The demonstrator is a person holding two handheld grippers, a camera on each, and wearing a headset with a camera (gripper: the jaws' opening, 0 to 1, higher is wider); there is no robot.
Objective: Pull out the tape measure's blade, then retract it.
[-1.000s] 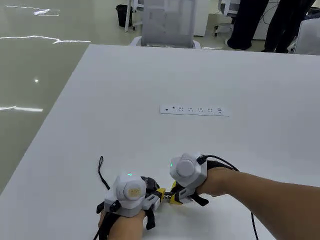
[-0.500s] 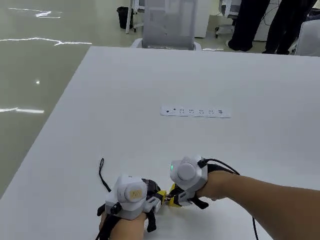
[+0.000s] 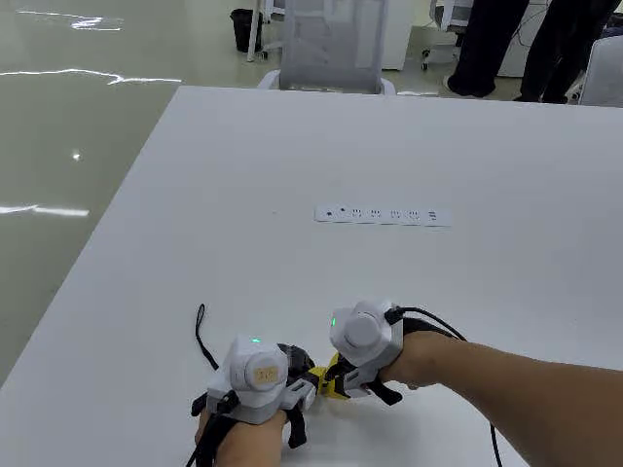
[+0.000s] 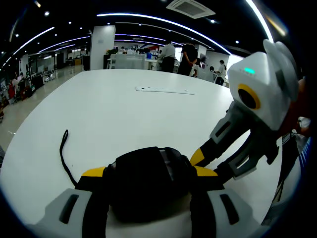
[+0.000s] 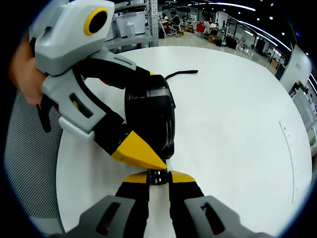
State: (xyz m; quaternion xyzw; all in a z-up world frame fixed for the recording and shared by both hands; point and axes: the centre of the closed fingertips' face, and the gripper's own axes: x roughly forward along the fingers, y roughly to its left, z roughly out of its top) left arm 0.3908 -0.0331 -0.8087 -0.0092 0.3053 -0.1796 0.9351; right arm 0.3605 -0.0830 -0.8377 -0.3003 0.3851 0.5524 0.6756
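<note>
Two holds at once, near the worktop's (image 3: 292, 146) front edge. Clamps the black tape measure (image 5: 151, 114) between the left gripper's (image 4: 148, 173) jaws. Pinches its blade tip (image 5: 158, 174) in the right gripper's (image 5: 157, 179) closed jaws.

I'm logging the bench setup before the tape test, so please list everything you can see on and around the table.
Black round tape measure case: one, black, between the left tongs.
Metal blade tip: one, dark, pinched by the right tongs.
Black strap: one, black, on the table left of the case.
White power strip: one, white, mid-table.
White table: one, white, under everything.
Grey chair: one, grey, at the table's far edge.
Black bin: one, black, far floor.
People: several, dark clothes, background.
Left tongs: one, yellow-tipped, shut.
Right tongs: one, yellow-tipped, shut.
</note>
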